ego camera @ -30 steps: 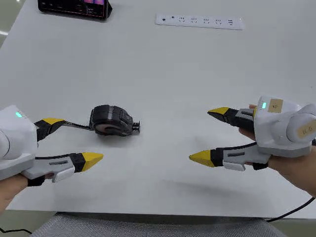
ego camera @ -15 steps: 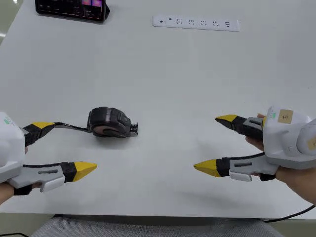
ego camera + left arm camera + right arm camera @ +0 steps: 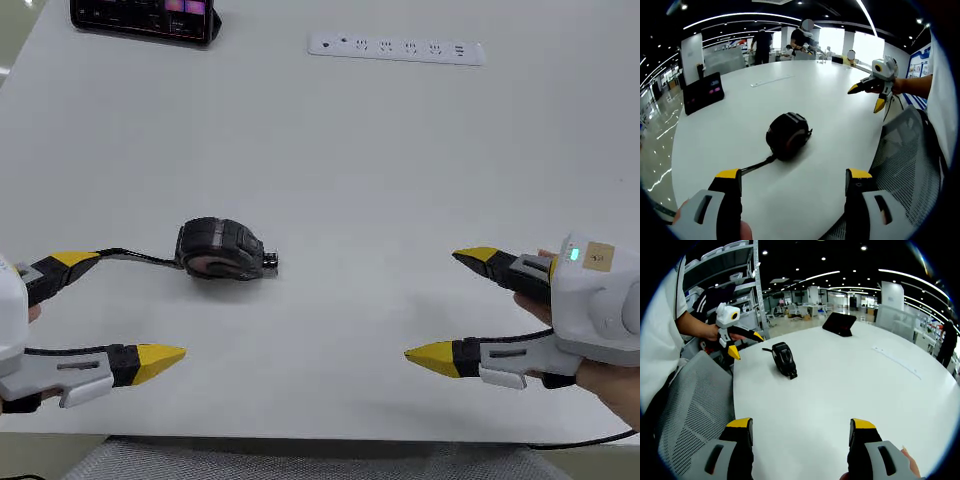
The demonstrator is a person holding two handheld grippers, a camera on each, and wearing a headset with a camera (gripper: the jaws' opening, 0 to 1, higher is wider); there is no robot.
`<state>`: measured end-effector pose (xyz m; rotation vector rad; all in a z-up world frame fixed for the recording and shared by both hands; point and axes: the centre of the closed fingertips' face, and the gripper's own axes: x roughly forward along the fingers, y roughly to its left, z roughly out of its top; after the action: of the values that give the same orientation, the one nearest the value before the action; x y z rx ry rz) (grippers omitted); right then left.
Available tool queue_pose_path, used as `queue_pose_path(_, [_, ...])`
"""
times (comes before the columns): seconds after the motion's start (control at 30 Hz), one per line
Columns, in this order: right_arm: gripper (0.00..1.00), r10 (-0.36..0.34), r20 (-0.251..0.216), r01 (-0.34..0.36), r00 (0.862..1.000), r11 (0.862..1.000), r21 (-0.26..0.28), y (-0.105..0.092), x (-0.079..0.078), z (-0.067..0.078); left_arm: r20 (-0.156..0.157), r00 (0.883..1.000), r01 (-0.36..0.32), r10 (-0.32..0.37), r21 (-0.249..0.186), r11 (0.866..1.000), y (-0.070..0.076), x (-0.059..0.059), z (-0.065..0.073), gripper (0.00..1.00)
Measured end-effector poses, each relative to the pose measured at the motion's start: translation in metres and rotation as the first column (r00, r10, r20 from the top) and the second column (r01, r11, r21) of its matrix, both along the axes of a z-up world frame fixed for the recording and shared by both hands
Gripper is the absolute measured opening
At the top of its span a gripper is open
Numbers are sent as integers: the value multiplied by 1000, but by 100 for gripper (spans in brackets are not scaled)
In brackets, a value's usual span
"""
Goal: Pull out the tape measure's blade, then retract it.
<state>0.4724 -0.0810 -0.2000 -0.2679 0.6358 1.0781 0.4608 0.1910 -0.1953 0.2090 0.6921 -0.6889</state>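
A black tape measure [image 3: 220, 250] lies on the white table [image 3: 340, 150], its blade tip at the right end and a black wrist strap [image 3: 135, 257] trailing left. My left gripper [image 3: 130, 305] hovers open at the lower left, a little short of the case, with nothing between its yellow tips. My right gripper [image 3: 455, 305] is open at the lower right, well apart from the tape. The tape measure [image 3: 787, 136] sits ahead of the left gripper [image 3: 792, 175] in the left gripper view. In the right gripper view the tape measure [image 3: 784, 359] lies far beyond the right gripper [image 3: 800, 424].
A white power strip [image 3: 396, 47] lies at the far edge of the table, and a dark tablet [image 3: 145, 17] stands at the far left. A grey mesh chair back [image 3: 300, 460] sits below the near edge. People stand far off in the hall.
Both grippers have drawn back toward me and lower in the head view, still open. The tape measure has stayed in place.
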Motion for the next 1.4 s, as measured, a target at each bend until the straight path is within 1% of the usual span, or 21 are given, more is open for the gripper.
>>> queue_pose_path(0.07, [79, -9, -12, 9, 1000, 1000, 20, -2, -1, 2, 4, 1000, -3, 3, 1, 1000, 1, 0, 0, 84])
queue_pose_path(0.13, [79, -14, -7, 14, 1000, 1000, 16, -2, -4, 2, 13, 1000, 3, -3, -6, 1000, 0, 0, 2, 86])
queue_pose_path(0.17, [79, -17, -7, 17, 1000, 1000, 15, -3, -5, 2, 23, 1000, 8, -7, -5, 1000, 0, 0, 3, 87])
queue_pose_path(0.33, [81, -22, -4, 22, 1000, 1000, 13, -6, -9, 4, 31, 999, 25, -25, -19, 1000, -1, -2, 5, 90])
queue_pose_path(0.4, [82, -28, -1, 28, 1000, 1000, 15, -8, -10, 5, 35, 999, 36, -35, -10, 999, -1, -3, 4, 91])
queue_pose_path(0.47, [83, -35, 2, 35, 999, 999, 18, -9, -11, 6, 37, 998, 50, -50, -14, 999, -3, -6, 5, 91])
queue_pose_path(0.53, [84, -41, 1, 41, 999, 999, 19, -11, -12, 7, 41, 997, 64, -64, -4, 998, -3, -8, 5, 91])
queue_pose_path(0.6, [86, -51, 0, 51, 999, 998, 27, -13, -13, 8, 45, 997, 66, -66, -4, 998, -2, -9, 5, 92])
queue_pose_path(0.67, [87, -54, 0, 54, 999, 998, 26, -15, -13, 8, 42, 997, 71, -70, -16, 997, -4, -10, 6, 93])
queue_pose_path(0.8, [89, -59, 3, 59, 998, 998, 18, -18, -15, 8, 46, 995, 90, -88, -25, 996, -7, -13, 7, 95])
queue_pose_path(0.87, [90, -61, -4, 61, 998, 998, 25, -19, -16, 10, 46, 994, 100, -98, -25, 995, -8, -14, 7, 97])
queue_pose_path(0.97, [92, -59, -7, 59, 998, 998, 28, -19, -18, 10, 42, 993, 108, -107, -43, 993, -11, -16, 7, 99])
queue_pose_path(1.0, [92, -58, -3, 58, 998, 998, 22, -19, -18, 9, 43, 993, 110, -108, -43, 993, -12, -16, 8, 99])
queue_pose_path(1.1, [95, -59, -7, 59, 998, 998, 26, -19, -19, 9, 40, 992, 125, -123, -42, 991, -14, -18, 6, 99])
queue_pose_path(1.23, [99, -50, -7, 51, 999, 999, 12, -19, -20, 8, 38, 990, 136, -135, -38, 990, -15, -20, 6, 99])
queue_pose_path(1.4, [99, -33, -3, 33, 999, 999, -10, -20, -22, 6, 40, 989, 143, -142, -38, 989, -15, -21, 7, 99])
